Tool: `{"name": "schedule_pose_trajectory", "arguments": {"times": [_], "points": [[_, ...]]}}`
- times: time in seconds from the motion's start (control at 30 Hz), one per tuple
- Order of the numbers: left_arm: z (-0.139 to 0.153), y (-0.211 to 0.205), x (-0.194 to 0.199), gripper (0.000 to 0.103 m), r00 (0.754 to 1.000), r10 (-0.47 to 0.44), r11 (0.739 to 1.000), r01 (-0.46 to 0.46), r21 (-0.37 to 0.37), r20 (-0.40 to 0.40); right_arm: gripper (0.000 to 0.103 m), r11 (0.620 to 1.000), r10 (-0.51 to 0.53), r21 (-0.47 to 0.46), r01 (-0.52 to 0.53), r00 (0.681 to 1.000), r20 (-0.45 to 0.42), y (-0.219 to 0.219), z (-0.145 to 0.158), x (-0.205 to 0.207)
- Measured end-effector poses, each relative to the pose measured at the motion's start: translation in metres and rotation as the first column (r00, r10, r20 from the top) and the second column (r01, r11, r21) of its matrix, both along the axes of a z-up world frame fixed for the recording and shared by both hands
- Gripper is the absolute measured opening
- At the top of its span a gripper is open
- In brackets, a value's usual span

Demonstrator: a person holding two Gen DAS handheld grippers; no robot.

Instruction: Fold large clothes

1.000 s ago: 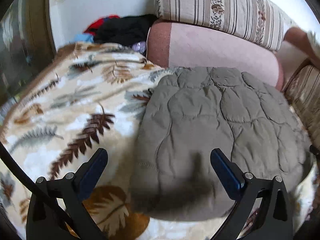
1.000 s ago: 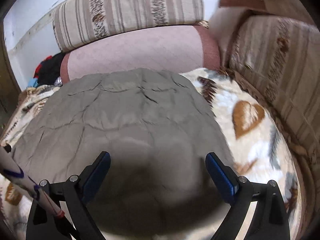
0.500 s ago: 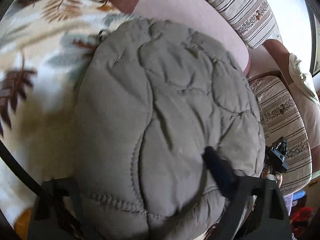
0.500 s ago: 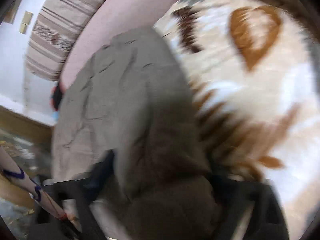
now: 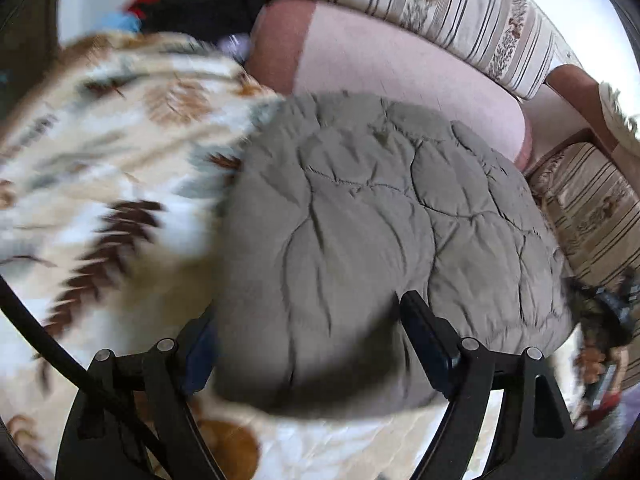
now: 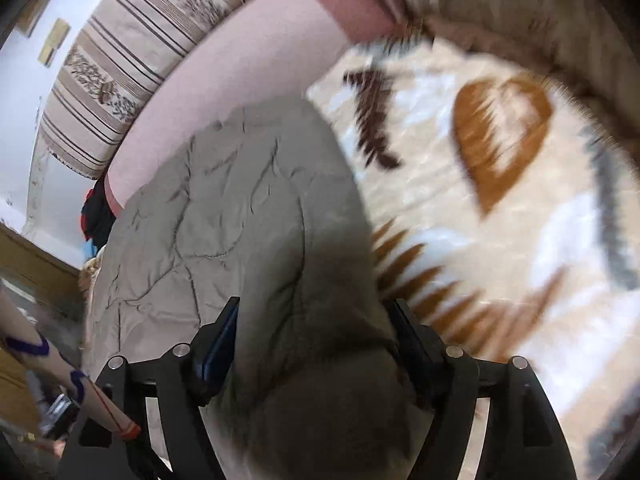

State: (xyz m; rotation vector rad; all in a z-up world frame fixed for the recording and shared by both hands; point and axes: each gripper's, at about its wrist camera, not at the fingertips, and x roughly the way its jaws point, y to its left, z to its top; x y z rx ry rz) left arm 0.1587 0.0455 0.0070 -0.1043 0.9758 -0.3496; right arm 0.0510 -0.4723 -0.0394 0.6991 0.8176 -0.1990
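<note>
Item: one grey-green quilted padded garment [image 5: 380, 216], folded into a thick rounded bundle, lying on a fleece blanket [image 5: 100, 152] that is cream with brown, rust and grey leaf prints. In the left wrist view the bundle is filling the centre and running toward 3 o'clock; in the right wrist view the same garment [image 6: 224, 216] is occupying the centre and 9 o'clock side, with the blanket [image 6: 500, 240] spreading from 12 to 4 o'clock.

Left gripper [image 5: 312, 344]: black frame, blue-padded fingers, straddling the near edge of the bundle at 6 o'clock. Whether the pads are pressing the cloth, the blurred view is not showing.

Right gripper [image 6: 316, 336]: its jaws are opening, with the garment's near corner bulging between them.

Surroundings: a pink bolster cushion [image 5: 400, 64] is sitting at 12 o'clock behind the garment, a beige striped floral cushion [image 5: 440, 12] resting above it. A dark pile of red and black clothing [image 5: 200, 4] is lying at 11 o'clock.
</note>
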Motion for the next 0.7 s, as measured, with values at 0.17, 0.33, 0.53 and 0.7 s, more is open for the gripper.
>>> {"name": "schedule_pose_trajectory", "arguments": {"times": [0.17,0.33,0.53,0.7], "points": [[0.034,0.009,-0.061,0.084,0.984,0.076,0.993,-0.089,0.075,0.159,0.082,0.992,-0.019,-0.127,0.023,0.999,0.033,0.012,0.036,-0.048],[0.058,0.006,-0.115,0.093,0.936,0.138,0.971,-0.193,0.144,0.324,0.082,0.989,0.023,-0.145,-0.021,1.000,0.012,0.045,0.034,-0.087],[0.078,-0.001,-0.166,0.099,0.869,0.142,0.947,-0.258,0.189,0.474,0.078,0.966,0.098,-0.223,-0.132,0.982,-0.161,0.094,-0.006,-0.088],[0.087,-0.003,-0.180,0.099,0.865,0.156,0.951,-0.262,0.163,0.478,0.069,0.913,0.022,-0.388,-0.122,0.967,-0.253,0.096,-0.028,-0.058]]}}
